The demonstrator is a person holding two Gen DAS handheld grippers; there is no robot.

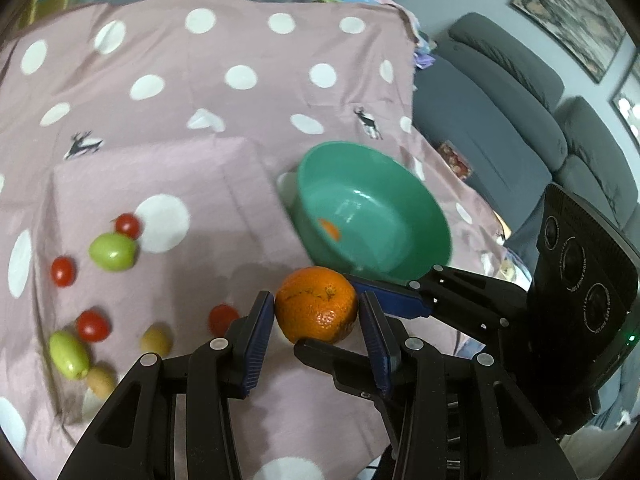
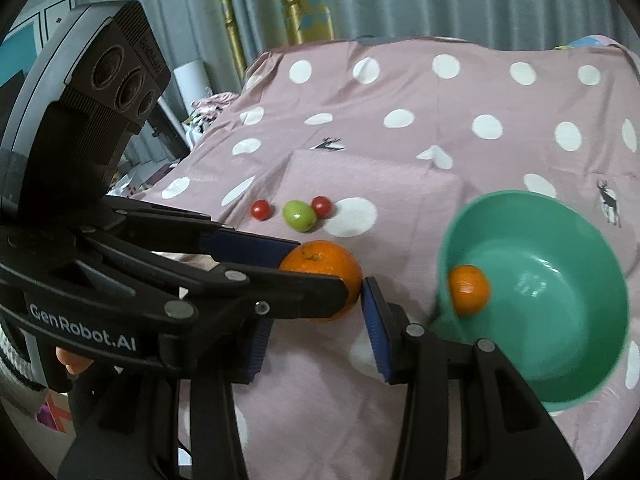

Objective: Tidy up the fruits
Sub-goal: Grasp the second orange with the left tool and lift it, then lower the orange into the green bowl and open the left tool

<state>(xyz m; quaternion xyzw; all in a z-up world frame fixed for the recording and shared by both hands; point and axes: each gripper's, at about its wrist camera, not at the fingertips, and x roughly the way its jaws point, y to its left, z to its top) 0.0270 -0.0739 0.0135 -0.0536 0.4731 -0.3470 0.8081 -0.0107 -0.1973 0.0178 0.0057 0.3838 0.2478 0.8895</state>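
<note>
Both tools are on the same orange (image 1: 316, 308). The left gripper (image 1: 316, 300) has its blue pads pressed on either side of it, and the right gripper (image 2: 316, 308) comes in crosswise, one finger over the fruit and one under, so it looks clamped on as well. The orange seems to hang just clear of the pink spotted cloth (image 1: 240, 120), toward the cloth's near edge and just beside the green bowl (image 1: 400, 216).

The worry is two grips on one round fruit. If the hands drift apart or one squeezes harder, it could pop out and roll off the near edge. The crossed fingers could also snag when either one lets go. The bowl looks light, and a knock from the fingers on its rim might tip or push it toward the right edge, along with the small orange (image 2: 468, 290) already inside.

Further left, cherry tomatoes (image 1: 128, 226), green fruits (image 1: 113, 251) and small yellowish ones (image 1: 156, 340) lie scattered, well apart from the bowl; nothing sits between the orange and the bowl
</note>
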